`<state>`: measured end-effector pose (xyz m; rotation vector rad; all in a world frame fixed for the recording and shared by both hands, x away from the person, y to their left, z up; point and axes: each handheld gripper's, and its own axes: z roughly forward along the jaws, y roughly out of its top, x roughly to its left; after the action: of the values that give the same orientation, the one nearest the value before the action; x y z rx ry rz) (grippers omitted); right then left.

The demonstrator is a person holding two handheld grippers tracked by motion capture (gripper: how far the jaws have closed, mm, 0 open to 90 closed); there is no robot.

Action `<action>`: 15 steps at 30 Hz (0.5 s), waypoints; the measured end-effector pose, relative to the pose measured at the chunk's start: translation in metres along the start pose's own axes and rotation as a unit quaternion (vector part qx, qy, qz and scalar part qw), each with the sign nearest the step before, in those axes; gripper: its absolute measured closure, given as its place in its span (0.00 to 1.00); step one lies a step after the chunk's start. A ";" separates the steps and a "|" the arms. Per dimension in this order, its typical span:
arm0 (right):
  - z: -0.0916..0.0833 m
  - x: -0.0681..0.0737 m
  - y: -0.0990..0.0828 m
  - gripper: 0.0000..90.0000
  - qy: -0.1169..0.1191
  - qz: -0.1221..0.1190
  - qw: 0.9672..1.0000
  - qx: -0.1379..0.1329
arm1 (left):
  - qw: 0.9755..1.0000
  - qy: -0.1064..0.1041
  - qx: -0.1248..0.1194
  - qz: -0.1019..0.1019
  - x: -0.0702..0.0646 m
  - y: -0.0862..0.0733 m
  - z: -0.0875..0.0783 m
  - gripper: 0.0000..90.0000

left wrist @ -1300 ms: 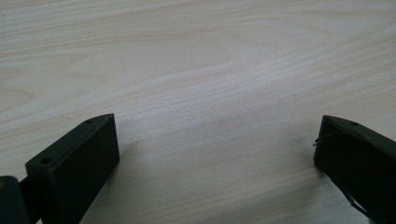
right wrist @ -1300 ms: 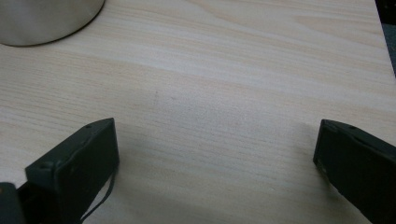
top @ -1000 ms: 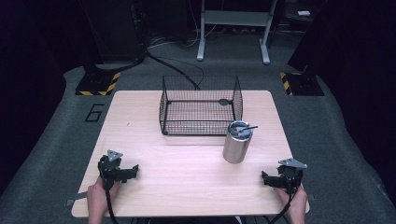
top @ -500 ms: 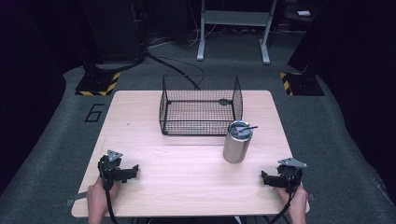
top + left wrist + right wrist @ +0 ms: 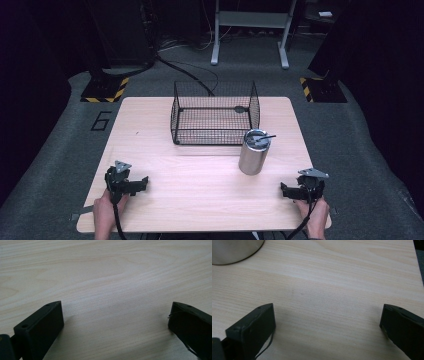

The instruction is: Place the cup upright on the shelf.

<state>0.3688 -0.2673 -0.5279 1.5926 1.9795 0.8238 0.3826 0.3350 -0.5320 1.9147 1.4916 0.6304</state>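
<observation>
Nothing shows as changed across the second leading up to this moment. The left hand-held gripper (image 5: 142, 181) and the right hand-held gripper (image 5: 284, 189) lie at the same spots near the front corners of the bench (image 5: 200, 195) as before, jaws equally wide apart, and the steel tumbler (image 5: 253, 152) and wire basket (image 5: 215, 113) have not shifted.

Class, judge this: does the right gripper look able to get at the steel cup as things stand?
Probably yes: the right gripper is open, and bare table lies between it and the steel cup.
</observation>
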 end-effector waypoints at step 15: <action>-0.022 0.017 0.017 0.00 0.045 -0.018 0.999 -0.024 | 1.000 0.000 0.000 0.000 0.000 0.000 0.000 0.00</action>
<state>0.3621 -0.2513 -0.5002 1.5119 2.0292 0.9361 0.3826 0.3350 -0.5320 1.9147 1.4919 0.6298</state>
